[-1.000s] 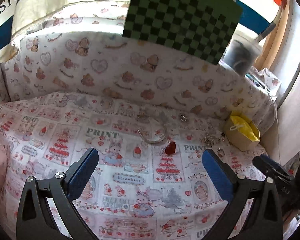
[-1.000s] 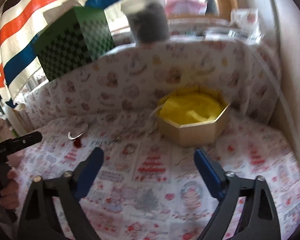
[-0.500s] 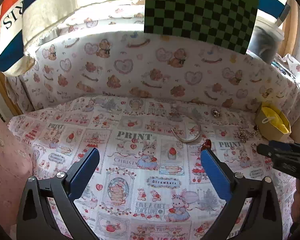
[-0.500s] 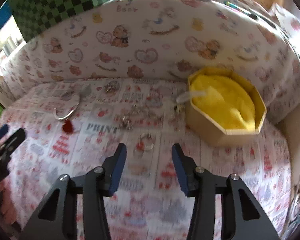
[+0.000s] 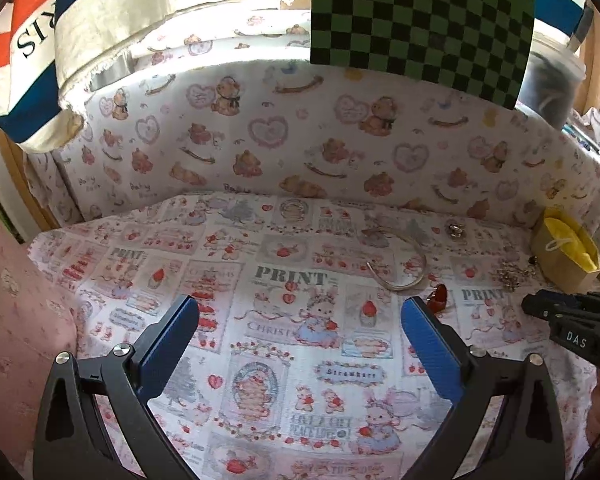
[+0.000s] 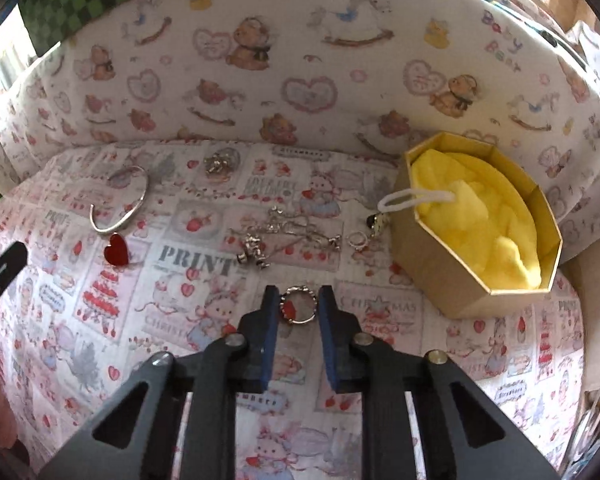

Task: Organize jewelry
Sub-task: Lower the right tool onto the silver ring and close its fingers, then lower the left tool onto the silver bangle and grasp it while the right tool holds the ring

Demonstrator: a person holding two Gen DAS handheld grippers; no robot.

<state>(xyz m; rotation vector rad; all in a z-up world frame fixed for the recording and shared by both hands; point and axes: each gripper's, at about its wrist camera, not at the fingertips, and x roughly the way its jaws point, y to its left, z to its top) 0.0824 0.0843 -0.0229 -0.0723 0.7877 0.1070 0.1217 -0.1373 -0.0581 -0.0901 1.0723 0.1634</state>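
Straddling a small ring (image 6: 299,305) near the yellow-lined box (image 6: 476,224), the right gripper (image 6: 299,300) has narrowed jaws, not clenched; the left gripper (image 5: 300,316) is released.

Left gripper (image 5: 300,316): jaws spread wide, nothing between the blue pads (image 5: 430,342), held low and level near the front of the scene. Right gripper (image 6: 299,304): jaws drawn nearly together, pads (image 6: 269,320) narrowly apart, tips angled downward to the surface, right of the left gripper.
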